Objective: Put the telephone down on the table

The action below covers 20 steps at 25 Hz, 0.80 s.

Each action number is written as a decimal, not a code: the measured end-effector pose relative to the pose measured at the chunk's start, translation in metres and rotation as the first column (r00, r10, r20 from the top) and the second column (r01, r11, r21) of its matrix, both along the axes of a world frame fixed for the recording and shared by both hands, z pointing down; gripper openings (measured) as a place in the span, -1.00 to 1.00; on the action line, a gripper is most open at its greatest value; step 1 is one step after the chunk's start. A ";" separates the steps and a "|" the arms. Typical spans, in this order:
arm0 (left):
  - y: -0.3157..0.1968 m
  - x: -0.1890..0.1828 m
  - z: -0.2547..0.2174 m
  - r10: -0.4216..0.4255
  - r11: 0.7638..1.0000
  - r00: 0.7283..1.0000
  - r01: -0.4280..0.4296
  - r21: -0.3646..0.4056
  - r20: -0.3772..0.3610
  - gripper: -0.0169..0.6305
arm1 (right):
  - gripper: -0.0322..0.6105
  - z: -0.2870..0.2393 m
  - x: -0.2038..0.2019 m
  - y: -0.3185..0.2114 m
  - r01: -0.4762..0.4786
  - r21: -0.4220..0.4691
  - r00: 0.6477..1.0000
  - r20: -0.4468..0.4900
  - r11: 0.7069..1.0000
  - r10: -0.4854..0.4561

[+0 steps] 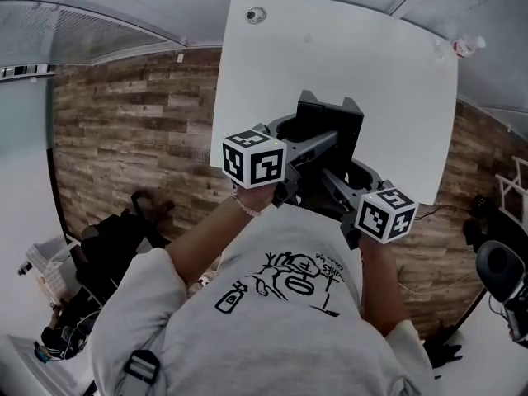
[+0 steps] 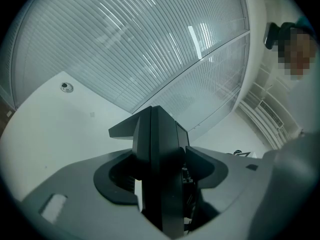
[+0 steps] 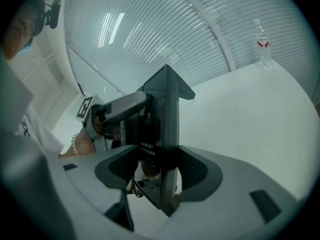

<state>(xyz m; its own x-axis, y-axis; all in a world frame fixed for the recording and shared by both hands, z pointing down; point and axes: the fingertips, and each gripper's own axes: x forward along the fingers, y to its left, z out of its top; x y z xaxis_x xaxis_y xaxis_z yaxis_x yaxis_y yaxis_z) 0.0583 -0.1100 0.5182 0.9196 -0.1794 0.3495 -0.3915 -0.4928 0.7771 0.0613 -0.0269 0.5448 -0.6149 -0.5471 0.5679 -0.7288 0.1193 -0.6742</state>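
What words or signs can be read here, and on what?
Nothing reads clearly.
White print on the label of the telephone: too small.
Script in the drawing on the T-shirt: blurred.
Red label on the water bottle: too small.
Marker cubes: black-and-white squares, no words.

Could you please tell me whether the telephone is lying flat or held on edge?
On edge: the telephone stands as a thin upright slab, clamped by the left gripper and right gripper.
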 end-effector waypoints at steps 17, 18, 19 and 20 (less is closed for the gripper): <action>-0.045 0.019 0.068 0.029 1.000 0.999 -0.029 -0.004 0.021 -0.05 | -0.16 0.068 0.017 -0.046 -0.014 -0.033 1.000 0.004 0.999 0.014; -0.047 0.020 0.072 0.030 1.000 0.999 -0.030 -0.003 0.022 -0.05 | -0.16 0.072 0.018 -0.048 -0.014 -0.035 1.000 0.003 0.999 0.015; -0.051 0.022 0.077 0.032 0.999 0.999 -0.032 -0.003 0.024 -0.05 | -0.16 0.076 0.020 -0.052 -0.015 -0.036 1.000 0.003 0.999 0.015; -0.057 0.024 0.082 0.033 0.999 0.999 -0.033 -0.004 0.027 -0.05 | -0.16 0.082 0.022 -0.058 -0.015 -0.040 1.000 0.003 0.999 0.015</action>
